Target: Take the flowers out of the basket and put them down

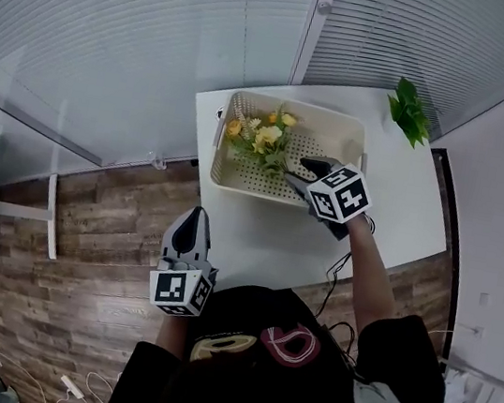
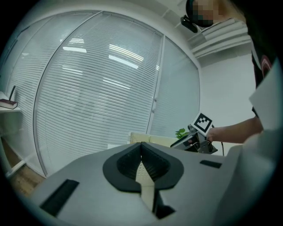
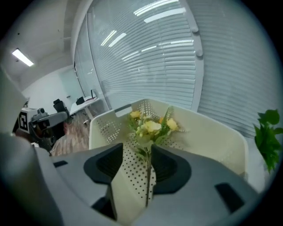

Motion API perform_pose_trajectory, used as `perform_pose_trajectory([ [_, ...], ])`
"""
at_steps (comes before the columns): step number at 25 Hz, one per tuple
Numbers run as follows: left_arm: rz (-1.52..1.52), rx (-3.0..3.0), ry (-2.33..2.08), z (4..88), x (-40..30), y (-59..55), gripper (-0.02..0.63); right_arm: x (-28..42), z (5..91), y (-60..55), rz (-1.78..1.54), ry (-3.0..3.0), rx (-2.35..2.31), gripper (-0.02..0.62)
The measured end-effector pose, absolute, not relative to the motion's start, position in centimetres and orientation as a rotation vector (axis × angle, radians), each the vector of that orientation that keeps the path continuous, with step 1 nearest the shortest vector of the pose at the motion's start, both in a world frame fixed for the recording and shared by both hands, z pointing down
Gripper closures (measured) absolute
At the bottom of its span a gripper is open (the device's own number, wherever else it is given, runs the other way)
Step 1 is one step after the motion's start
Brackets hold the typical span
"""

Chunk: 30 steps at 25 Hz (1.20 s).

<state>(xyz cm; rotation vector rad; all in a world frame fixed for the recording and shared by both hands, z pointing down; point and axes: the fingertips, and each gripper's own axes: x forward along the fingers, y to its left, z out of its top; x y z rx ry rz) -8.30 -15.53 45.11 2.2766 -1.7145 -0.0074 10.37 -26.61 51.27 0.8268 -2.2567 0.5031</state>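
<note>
Reaching into the basket point(image 1: 341, 117) from the near-right side, the right hand-held gripper point(image 1: 302, 173) points down at the flowers point(image 1: 264, 136). Its jaws are spread w/ a clear gap. One thin green stem point(image 3: 147, 178) runs up btwn them, close to the right-hand jaw, not pinched. The flowers, yellow & orange w/ green leaves, lie inside the basket on its dotted floor, toward the far-left corner.

The basket is cream plastic w/ perforated walls. It sits on the white worktop point(image 1: 402, 210), at the far-left part, near the window blinds point(image 1: 119, 23). A small green plant point(image 1: 409, 109) stands at the far-right corner of the worktop, apart from the basket.

The left hand-held gripper point(image 1: 194, 220) is held near the person's body, out over the wood floor point(image 1: 84, 245), well short of the worktop edge. It's roughly level and aimed toward the basket. Its jaws are pressed together at the tips w/ nothing btwn them.
</note>
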Motion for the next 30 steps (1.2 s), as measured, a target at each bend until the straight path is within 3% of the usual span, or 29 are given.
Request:
perform_pose_trajectory([
  [30, 0.032, 2.112, -1.864, 46.5, -10.3, -15.1, 0.589, 8.8, 60.3, -29.8, 0.600, -2.023, 0.468, 0.390],
])
